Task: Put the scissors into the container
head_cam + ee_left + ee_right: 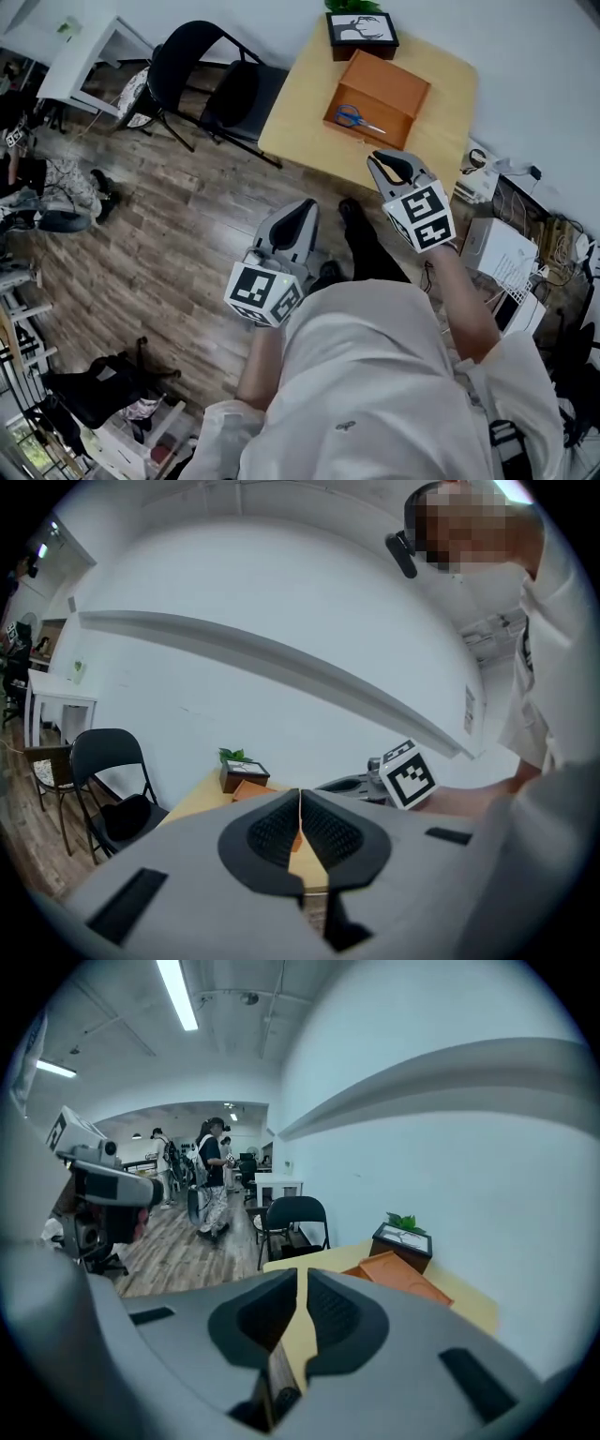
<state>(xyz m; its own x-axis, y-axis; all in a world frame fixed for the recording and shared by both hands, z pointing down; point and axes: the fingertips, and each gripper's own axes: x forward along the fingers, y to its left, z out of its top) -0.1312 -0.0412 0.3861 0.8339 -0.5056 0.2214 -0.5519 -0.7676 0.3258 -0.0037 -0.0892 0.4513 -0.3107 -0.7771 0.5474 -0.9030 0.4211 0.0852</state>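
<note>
Wood floor [159, 244], white wall, small desk [300, 131] pushed against the wall. A black folding chair [220, 84] is just left of it and a dark framed planter [362, 33] sits at the back edge. The orange container [384, 89] is on the desk near the planter. The blue-handled scissors [354, 117] appear to lie inside it, at the near end.

The left tool [302, 211] is held over the floor, well short of the desk, clenched with nothing in it. The right tool [387, 161] hangs near the desk's front edge, pads all but touching, also empty. Neither touches the scissors or the container.

Status: placement looks done. Nothing is left that the views show, other than confirming the scissors sit fully inside.
</note>
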